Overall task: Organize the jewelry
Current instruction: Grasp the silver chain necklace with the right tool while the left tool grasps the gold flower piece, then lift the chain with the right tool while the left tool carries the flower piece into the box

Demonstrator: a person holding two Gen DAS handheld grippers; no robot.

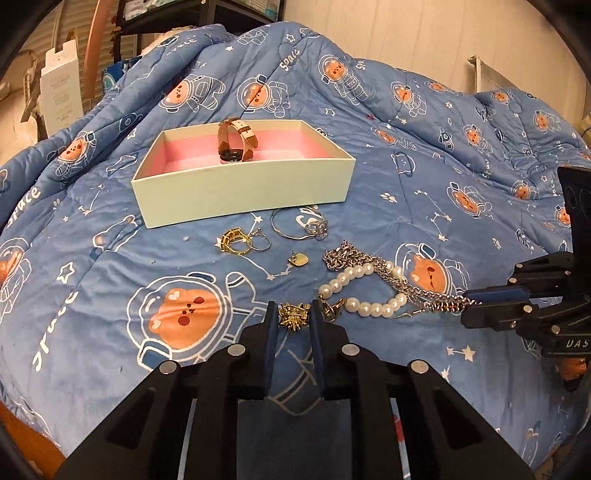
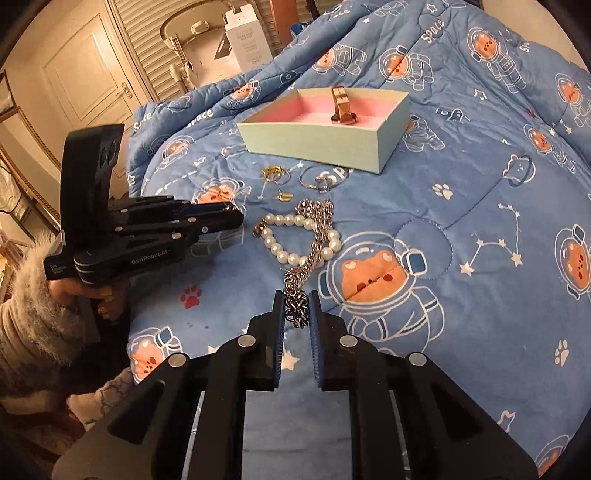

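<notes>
This is a bedroom in a home, shown by the bed under a blue quilt [image 1: 424, 147] printed with cartoon astronaut bears, a cream panelled door [image 2: 88, 74] with a lever handle, louvred closet doors [image 2: 147, 48], and a dark shelf unit [image 1: 177, 14] against the wall.

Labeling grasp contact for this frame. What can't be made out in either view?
- Gold brooch, left wrist view: its sides lie behind the left gripper fingers; hidden in the right wrist view.
- Silver chain: tangled with the pearl bracelet; which lies on top is unclear.
- Box: near wall hides its floor.
</notes>
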